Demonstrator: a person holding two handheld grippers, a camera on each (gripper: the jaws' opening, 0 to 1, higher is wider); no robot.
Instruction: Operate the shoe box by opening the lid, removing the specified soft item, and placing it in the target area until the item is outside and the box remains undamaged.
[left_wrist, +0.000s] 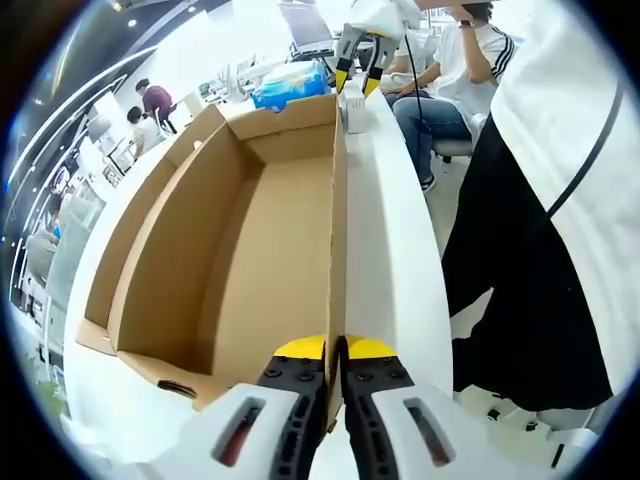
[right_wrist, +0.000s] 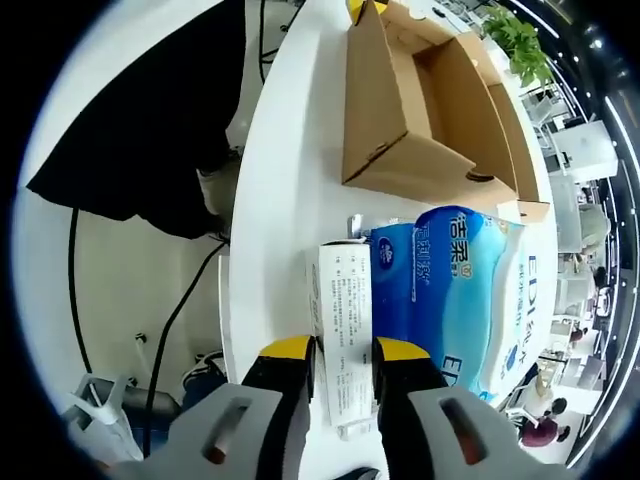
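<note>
The brown cardboard shoe box (left_wrist: 250, 230) lies open on the white table (left_wrist: 385, 250), its inside bare. My left gripper (left_wrist: 336, 350) is shut on the thin edge of the box's right wall at the near end. Past the far end of the box, my right gripper (left_wrist: 357, 78) comes down over a white printed packet (left_wrist: 352, 108). In the right gripper view the right gripper (right_wrist: 344, 352) is shut on that white packet (right_wrist: 342, 290), which touches the table beside the box (right_wrist: 420, 110).
A blue tissue pack (right_wrist: 455, 290) lies right beside the packet, between it and the box's end. A standing person in black and white (left_wrist: 560, 230) is close along the table edge. A seated person (left_wrist: 450, 90) and a black cable (right_wrist: 180, 310) are nearby.
</note>
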